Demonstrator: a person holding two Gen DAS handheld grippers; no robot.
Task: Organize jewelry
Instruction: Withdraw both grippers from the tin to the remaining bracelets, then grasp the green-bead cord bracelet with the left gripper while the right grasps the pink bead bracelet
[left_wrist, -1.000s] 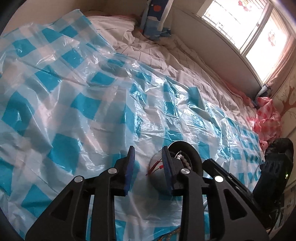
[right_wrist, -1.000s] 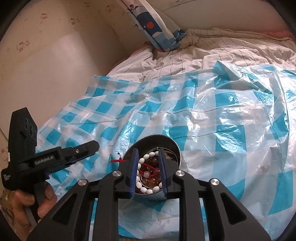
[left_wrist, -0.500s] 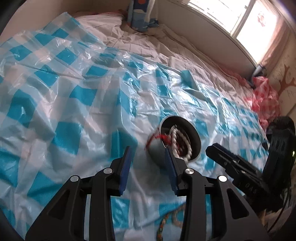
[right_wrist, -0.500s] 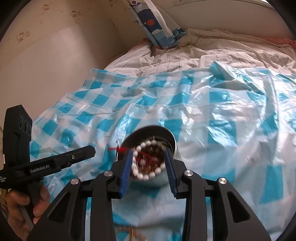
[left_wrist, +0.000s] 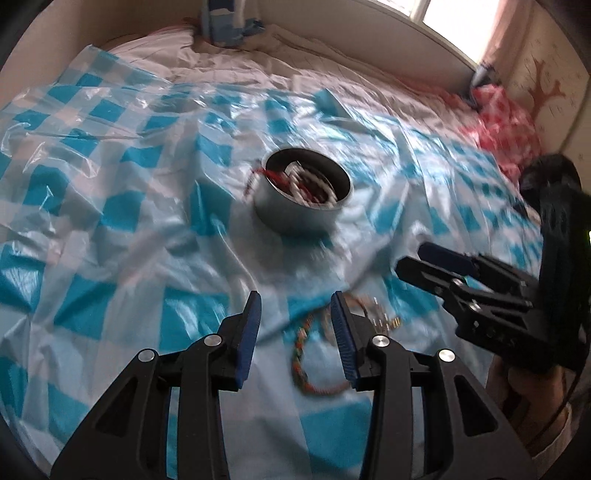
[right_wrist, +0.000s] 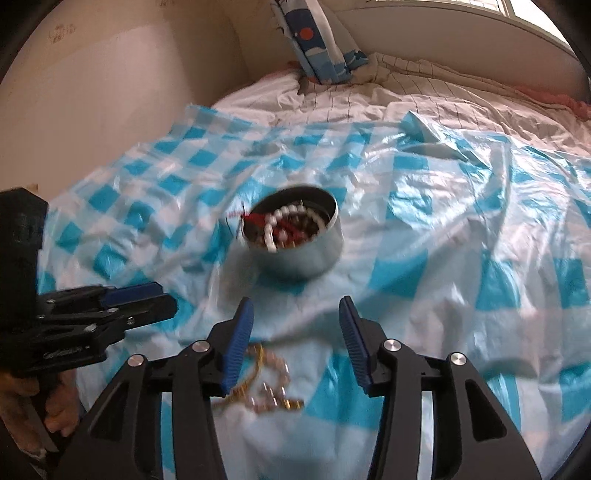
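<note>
A round metal tin (left_wrist: 295, 218) stands on the blue-checked plastic sheet (left_wrist: 110, 206) and holds a white bead bracelet (right_wrist: 275, 225) and red cord pieces (right_wrist: 255, 218). In front of it lie a braided bracelet (left_wrist: 301, 354) and a gold chain with small charms (right_wrist: 266, 395). My left gripper (left_wrist: 295, 332) is open and empty, just above the braided bracelet. My right gripper (right_wrist: 295, 343) is open and empty, above the gold chain, short of the tin. The right gripper also shows in the left wrist view (left_wrist: 432, 264).
The sheet covers a bed with a striped quilt (right_wrist: 424, 107). A blue and white pillow (right_wrist: 317, 40) leans at the head. A pink checked bundle (left_wrist: 506, 125) lies at the far right by the wall. The left gripper shows in the right wrist view (right_wrist: 155, 299).
Both grippers have drawn back from the tin and opened wider. The white bead bracelet that lay between the right fingers now rests in the tin. Loose jewelry has come into view.
</note>
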